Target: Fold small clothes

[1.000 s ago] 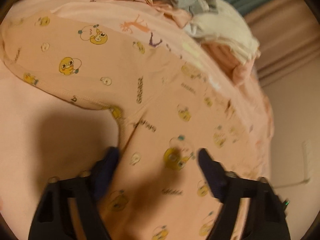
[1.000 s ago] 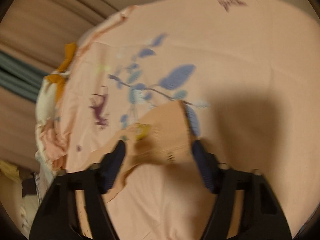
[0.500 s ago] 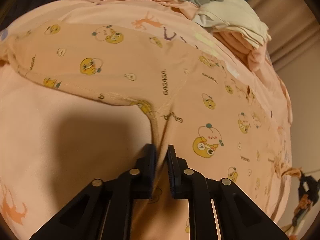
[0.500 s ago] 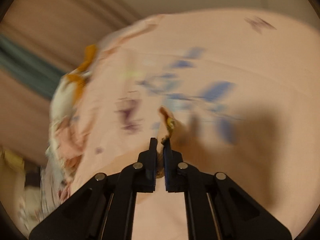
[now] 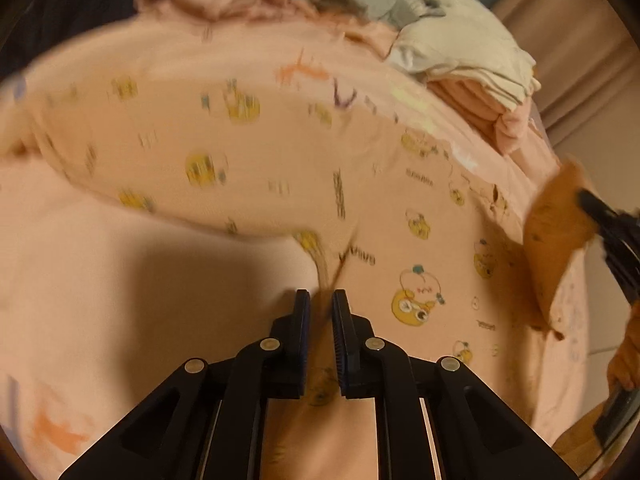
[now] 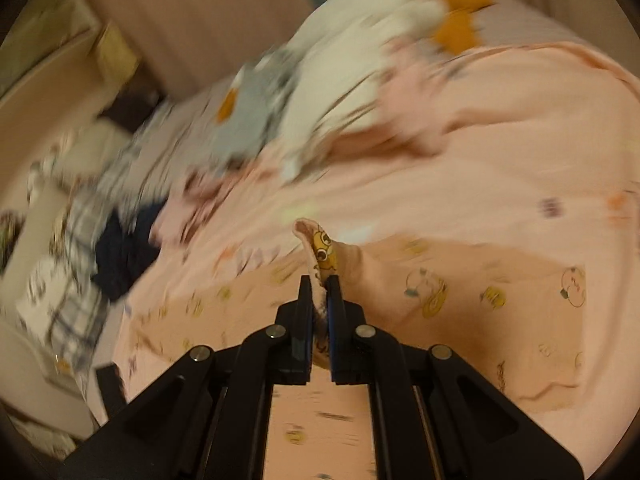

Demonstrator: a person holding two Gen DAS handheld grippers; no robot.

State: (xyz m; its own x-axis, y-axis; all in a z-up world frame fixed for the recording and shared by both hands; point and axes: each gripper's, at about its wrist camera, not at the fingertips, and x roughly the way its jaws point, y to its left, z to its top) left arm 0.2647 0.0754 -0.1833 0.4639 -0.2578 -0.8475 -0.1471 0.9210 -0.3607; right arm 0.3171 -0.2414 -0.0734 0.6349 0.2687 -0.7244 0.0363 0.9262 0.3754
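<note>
A pair of small peach pants printed with yellow cartoon faces lies spread on a pink bed sheet. My left gripper is shut on the pants at the crotch seam. My right gripper is shut on an edge of the same pants and holds that edge lifted. In the left wrist view the right gripper shows at the right edge, with the lifted flap of fabric hanging from it.
A pile of unfolded clothes, white, grey and pink, sits at the far side of the bed; it also shows in the right wrist view. Plaid and dark garments lie at the left there. A curtain hangs behind.
Both grippers went from open to shut on the pants. The right gripper has since lifted its edge and swung over the garment. The left gripper stays at the crotch.
</note>
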